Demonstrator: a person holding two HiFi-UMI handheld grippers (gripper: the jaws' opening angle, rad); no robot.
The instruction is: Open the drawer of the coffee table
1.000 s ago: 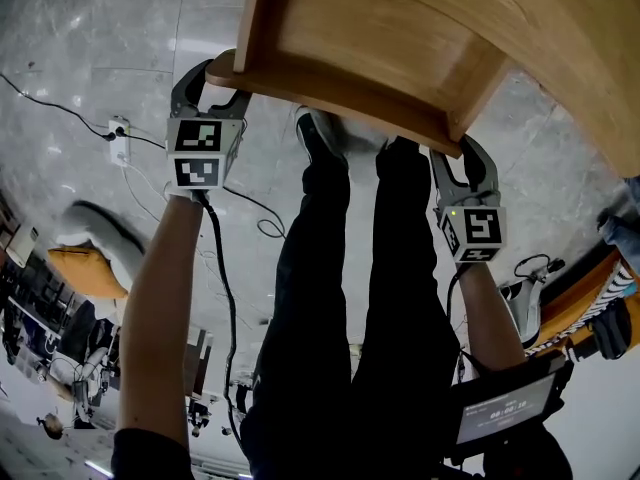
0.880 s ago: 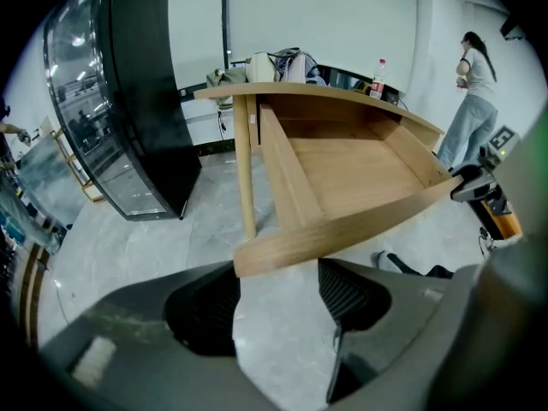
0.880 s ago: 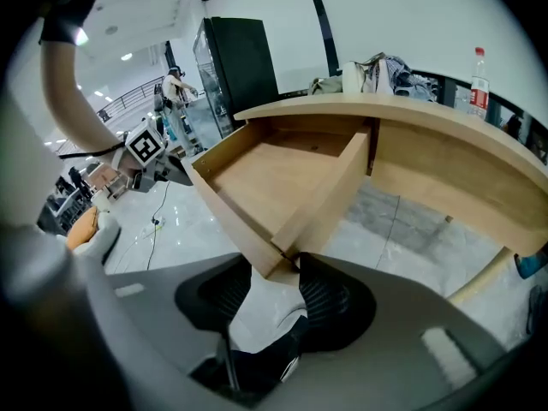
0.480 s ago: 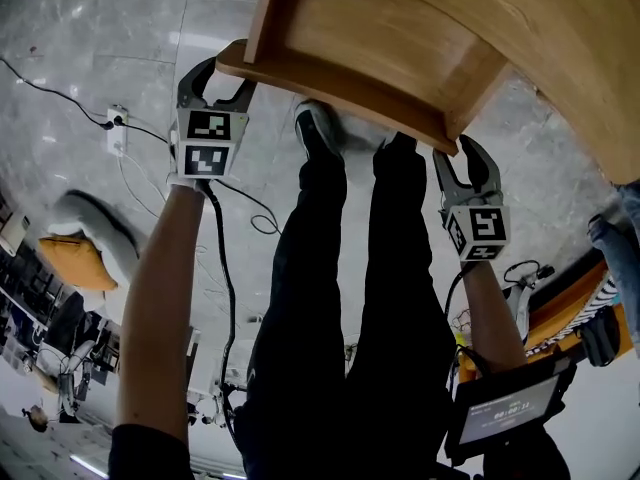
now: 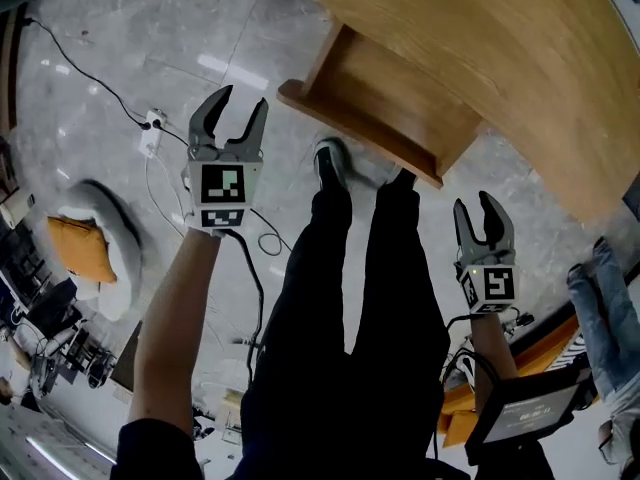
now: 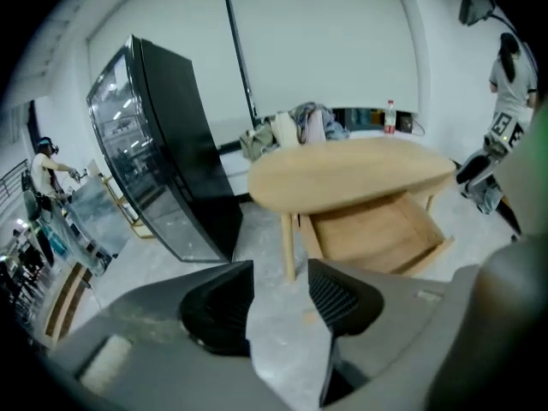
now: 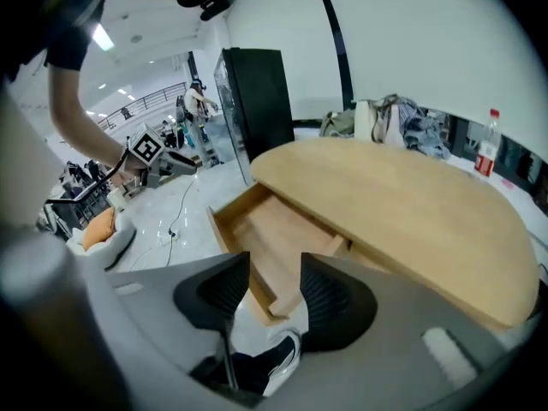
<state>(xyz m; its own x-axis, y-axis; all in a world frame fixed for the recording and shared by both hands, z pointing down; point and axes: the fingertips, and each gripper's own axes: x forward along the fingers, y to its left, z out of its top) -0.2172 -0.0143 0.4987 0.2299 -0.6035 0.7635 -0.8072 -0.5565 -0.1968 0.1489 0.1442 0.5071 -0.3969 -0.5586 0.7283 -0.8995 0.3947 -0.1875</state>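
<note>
Lifted left gripper, right gripper off open drawer, long front facing legs; jaws apart, empty, left's just closing.

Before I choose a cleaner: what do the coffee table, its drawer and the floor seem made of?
Coffee table: pale wood, smooth matt finish, faint grain; solid or veneer, unclear.
Drawer: same pale wood, plain boards inside.
Floor: grey veined stone or tile, polished, judging by the reflected lights.
</note>
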